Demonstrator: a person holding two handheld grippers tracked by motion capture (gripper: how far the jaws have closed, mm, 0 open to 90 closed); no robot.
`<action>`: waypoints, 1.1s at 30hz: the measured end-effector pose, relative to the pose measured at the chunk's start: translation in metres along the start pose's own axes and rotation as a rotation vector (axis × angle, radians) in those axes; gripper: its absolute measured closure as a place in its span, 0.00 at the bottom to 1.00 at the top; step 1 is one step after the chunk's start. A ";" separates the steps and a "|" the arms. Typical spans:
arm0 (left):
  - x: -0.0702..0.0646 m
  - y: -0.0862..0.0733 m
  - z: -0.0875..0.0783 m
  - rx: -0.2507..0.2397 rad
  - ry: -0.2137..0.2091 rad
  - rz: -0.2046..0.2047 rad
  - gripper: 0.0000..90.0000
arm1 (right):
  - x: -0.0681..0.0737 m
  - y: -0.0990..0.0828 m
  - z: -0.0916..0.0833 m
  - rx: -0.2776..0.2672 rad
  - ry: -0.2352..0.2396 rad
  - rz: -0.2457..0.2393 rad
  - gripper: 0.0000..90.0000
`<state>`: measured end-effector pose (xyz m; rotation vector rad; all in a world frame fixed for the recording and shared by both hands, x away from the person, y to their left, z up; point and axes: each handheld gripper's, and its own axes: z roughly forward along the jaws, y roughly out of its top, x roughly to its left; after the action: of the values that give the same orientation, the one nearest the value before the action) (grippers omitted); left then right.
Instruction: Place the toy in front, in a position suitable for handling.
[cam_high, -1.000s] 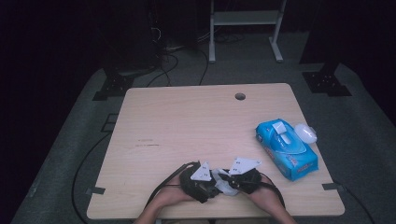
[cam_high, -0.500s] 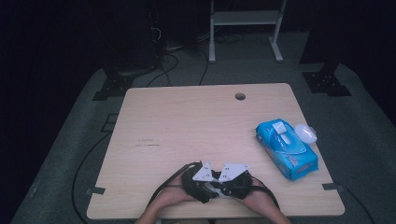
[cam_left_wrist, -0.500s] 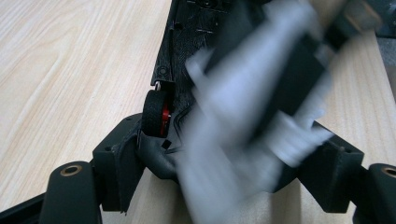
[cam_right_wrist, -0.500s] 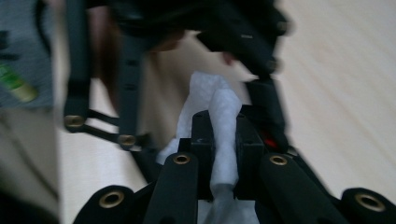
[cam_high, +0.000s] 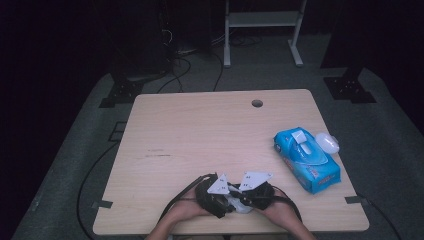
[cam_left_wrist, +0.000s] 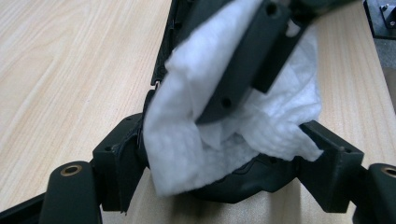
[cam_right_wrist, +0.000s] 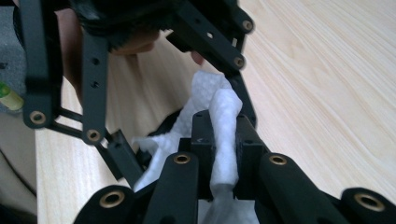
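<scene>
Near table (cam_high: 200, 140) edge: right gripper (cam_right_wrist: 223, 140), jaws nearly closed, pinches a white wipe (cam_right_wrist: 222, 116). Left gripper (cam_left_wrist: 224, 158), jaws spread wide, straddles the same wipe (cam_left_wrist: 187, 140) and the right gripper's jaws; contact with its pads unclear. Farther right: blue wipe pack (cam_high: 306, 159).

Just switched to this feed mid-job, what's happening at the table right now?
A person is working a white wipe between two handheld grippers at the near edge of the table. The right gripper is clamped shut on a bunched fold of it. The left gripper has its jaws spread, with the wipe lying between them. The blue wipes pack sits to the right, lid flipped up.
</scene>
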<state>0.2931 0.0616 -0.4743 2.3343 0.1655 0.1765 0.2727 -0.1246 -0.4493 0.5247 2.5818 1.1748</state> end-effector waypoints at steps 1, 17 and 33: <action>0.000 0.000 0.000 0.003 0.004 0.000 0.27 | -0.002 -0.001 -0.001 0.000 -0.004 0.006 0.90; 0.015 -0.015 -0.015 -0.001 0.028 -0.055 0.27 | -0.029 -0.032 -0.037 0.012 -0.003 0.073 0.89; 0.025 -0.023 -0.025 -0.043 -0.026 -0.153 0.20 | -0.039 -0.040 -0.042 0.014 0.007 0.153 0.89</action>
<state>0.3114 0.0996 -0.4715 2.2689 0.3226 0.0731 0.2829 -0.1938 -0.4496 0.7338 2.5962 1.2077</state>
